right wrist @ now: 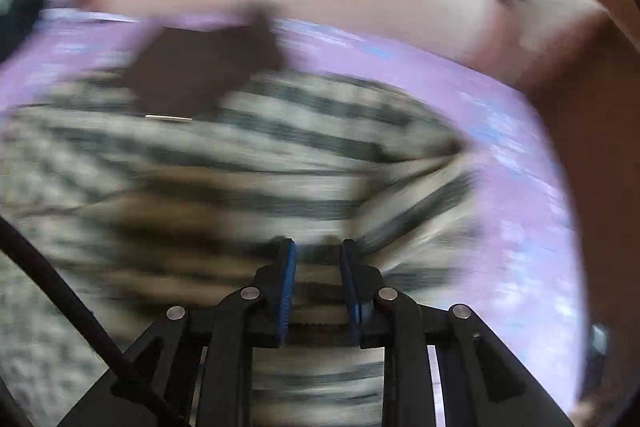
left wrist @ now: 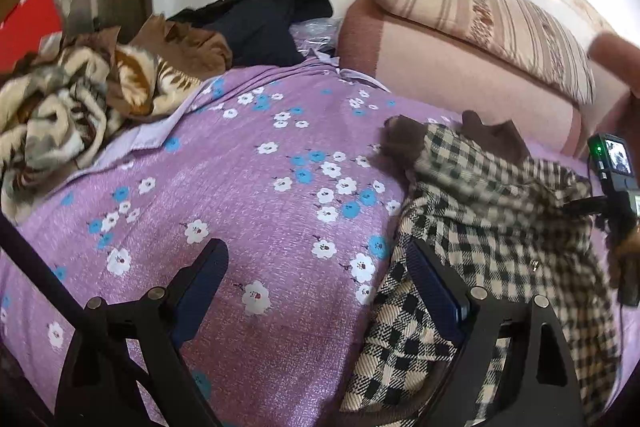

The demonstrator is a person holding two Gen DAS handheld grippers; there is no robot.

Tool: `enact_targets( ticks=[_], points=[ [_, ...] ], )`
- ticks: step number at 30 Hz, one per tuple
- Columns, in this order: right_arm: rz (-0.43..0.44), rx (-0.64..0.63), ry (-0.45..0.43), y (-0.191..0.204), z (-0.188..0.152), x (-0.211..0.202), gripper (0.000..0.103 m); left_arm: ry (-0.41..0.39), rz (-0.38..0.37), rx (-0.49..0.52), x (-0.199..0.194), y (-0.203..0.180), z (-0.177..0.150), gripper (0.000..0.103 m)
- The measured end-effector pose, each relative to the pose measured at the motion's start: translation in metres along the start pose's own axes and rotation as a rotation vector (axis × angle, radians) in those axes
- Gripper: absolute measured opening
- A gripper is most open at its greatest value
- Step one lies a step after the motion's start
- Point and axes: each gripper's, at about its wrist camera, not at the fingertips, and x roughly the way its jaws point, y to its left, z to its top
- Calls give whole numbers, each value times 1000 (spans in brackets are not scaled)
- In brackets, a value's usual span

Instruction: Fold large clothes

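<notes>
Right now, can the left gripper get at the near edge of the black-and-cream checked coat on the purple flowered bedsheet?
Probably yes. The left gripper is open, one finger already over the checked coat; nothing lies between them on the bedsheet.

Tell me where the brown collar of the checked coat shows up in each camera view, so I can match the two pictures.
Left wrist view: the brown collar sits right of centre, at the top of the checked coat, below the pink sofa.
Right wrist view: the collar is a blurred dark patch, upper left of centre, at the coat's far edge.
Shared landmark: the purple flowered sheet under the coat.
</notes>
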Motion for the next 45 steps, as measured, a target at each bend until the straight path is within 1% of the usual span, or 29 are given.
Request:
enact_targets(
  ticks=[2, 4, 6, 8, 9, 10, 13, 15, 16, 17, 18, 19, 22, 23, 24, 25, 27, 28, 29, 31, 33, 37, 38, 40, 41, 42, 43, 44, 45],
  points=[
    [-14, 79, 18, -30, 0, 8, 25, -5, -1, 26, 0, -5, -1, 90],
    [56, 196, -20, -65, 1, -1, 26, 5, -4, 32, 2, -6, -2, 90],
    [145, 284, -67, -88, 3, -13, 35, 19, -15, 22, 5, -4, -2, 90],
    [222, 358, -117, -109, 0, -24, 56, 29, -26, 6, 6, -2, -2, 90],
    [269, 381, -131, -119, -6, -29, 60, 30, -27, 1, 6, -1, -2, 90],
    [296, 388, -129, -120, -7, -28, 63, 33, -29, -5, 6, 0, -2, 90],
    [373, 390, -93, -112, -18, -19, 64, 44, -37, -21, 8, 0, -3, 90],
    [407, 369, -58, -96, -24, -7, 65, 51, -32, -15, 10, -1, -4, 90],
    [404, 350, -40, -89, -26, -3, 65, 53, -28, -11, 11, -2, -5, 90],
    [397, 319, -17, -79, -26, 2, 58, 56, -25, -4, 12, -3, -5, 90],
    [373, 249, 7, -64, -26, 8, 42, 60, -25, 0, 13, -3, -6, 90],
    [323, 204, 3, -56, -23, 10, 30, 61, -24, 3, 14, -4, -6, 90],
    [81, 171, -8, -49, -10, 18, 30, 67, -17, 7, 18, -4, -6, 90],
    [17, 170, -12, -49, -5, 18, 31, 74, -19, 3, 21, -3, -6, 90],
    [-42, 157, -13, -48, -1, 18, 31, 79, -21, -2, 22, -2, -6, 90],
    [-38, 152, -13, -48, 1, 16, 31, 84, -22, -7, 24, -1, -6, 90],
    [34, 169, -26, -55, -4, 6, 34, 95, -28, -21, 26, 3, -6, 90],
    [77, 186, -31, -59, -8, 1, 39, 104, -35, -30, 27, 4, -6, 90],
    [132, 206, -30, -64, -16, -4, 50, 114, -43, -38, 28, 5, -6, 90],
    [280, 258, -12, -78, -37, -12, 62, 143, -73, -58, 31, 7, -7, 90],
    [414, 331, 15, -93, -69, -16, 62, 201, -122, -68, 37, 7, -11, 90],
    [558, 414, 80, -113, -130, -13, 64, 307, -209, -77, 47, 5, -24, 90],
    [591, 429, 86, -116, -143, -11, 64, 352, -251, -94, 51, 6, -29, 90],
    [686, 468, 52, -125, -170, -15, 64, 354, -281, -96, 47, 6, -35, 88],
    [742, 488, 54, -127, -182, -17, 64, 363, -305, -92, 44, 6, -38, 84],
    [800, 502, 56, -128, -193, -19, 64, 377, -334, -101, 41, 7, -41, 74],
    [857, 515, 62, -127, -203, -20, 64, 392, -363, -120, 37, 8, -46, 67],
    [909, 524, 77, -124, -213, -19, 64, 408, -394, -142, 32, 10, -52, 64],
    [985, 534, 94, -119, -228, -20, 64, 429, -429, -165, 27, 11, -59, 60]
  ],
)
